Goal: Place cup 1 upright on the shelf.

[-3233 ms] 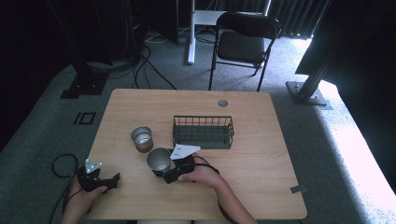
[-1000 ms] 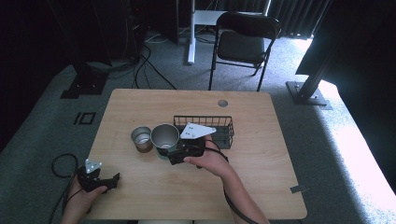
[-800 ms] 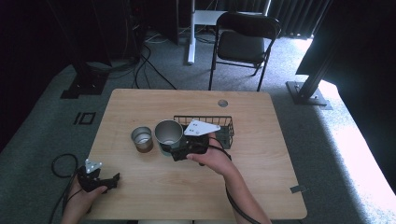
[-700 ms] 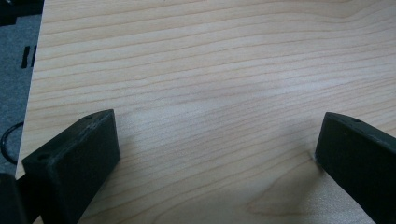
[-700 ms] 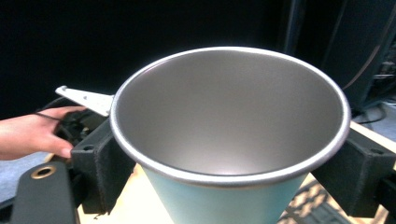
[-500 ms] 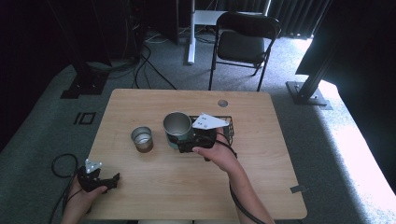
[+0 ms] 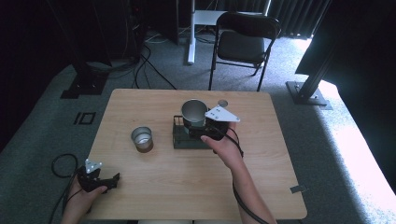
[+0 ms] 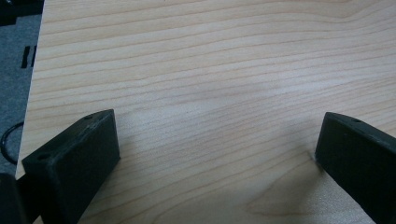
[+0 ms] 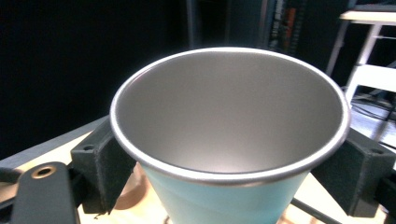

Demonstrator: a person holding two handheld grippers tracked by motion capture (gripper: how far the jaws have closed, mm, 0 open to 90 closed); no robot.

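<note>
Our right gripper has its jaws clamped on either side of a pale blue metal cup, its open mouth upward and empty inside. In the high view we hold this cup above the dark wire basket at the middle of the wooden surface; whether its base is already inside we cannot tell. So we judge the carry nearly done, with lowering and letting go left. A second metal cup stands on the surface left of the basket, not yet collected. Our left gripper rests at the near left corner, jaws spread wide over bare wood.
</note>
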